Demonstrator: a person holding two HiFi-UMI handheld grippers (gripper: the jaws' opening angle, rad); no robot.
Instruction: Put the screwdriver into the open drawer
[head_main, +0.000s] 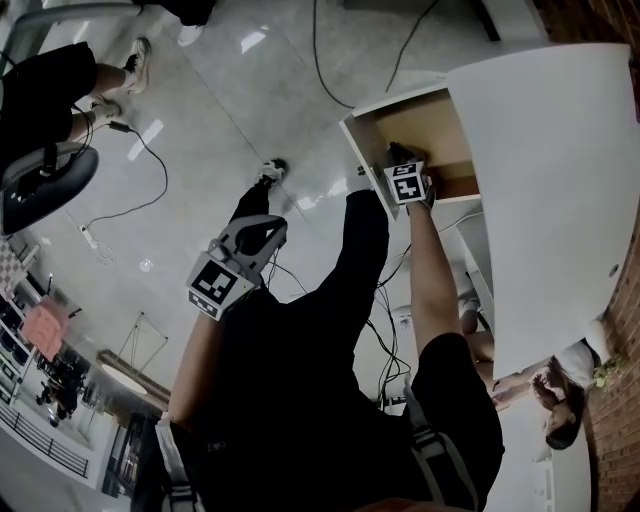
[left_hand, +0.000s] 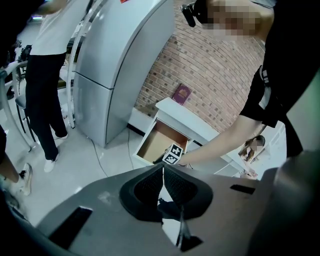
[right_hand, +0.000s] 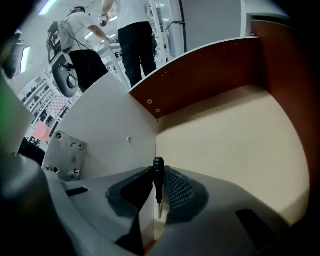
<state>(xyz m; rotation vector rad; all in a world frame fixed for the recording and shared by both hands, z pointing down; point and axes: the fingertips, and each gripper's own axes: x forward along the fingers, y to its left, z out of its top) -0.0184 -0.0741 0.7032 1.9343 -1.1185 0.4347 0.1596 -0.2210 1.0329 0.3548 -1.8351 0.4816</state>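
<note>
The open drawer (head_main: 415, 125) sticks out of a white cabinet (head_main: 560, 190); it has a pale bottom (right_hand: 235, 145) and a brown side wall (right_hand: 210, 70). My right gripper (head_main: 405, 180) reaches down into it, near the front corner. A small screwdriver (right_hand: 158, 182) with a black handle is clamped between the right gripper (right_hand: 158, 170) pads, handle outward, metal shaft toward the camera. It hangs just above the drawer bottom. My left gripper (head_main: 235, 265) hangs over the floor, away from the drawer, with its pads (left_hand: 150, 186) meeting at the tip and nothing between them.
A metal bracket (right_hand: 65, 155) is screwed to the drawer's white inner wall. A tall grey appliance (left_hand: 115, 65) stands left of the cabinet against a brick wall (left_hand: 215, 75). Cables (head_main: 130, 200) trail over the floor, an office chair (head_main: 45, 185) sits far left, and people stand nearby.
</note>
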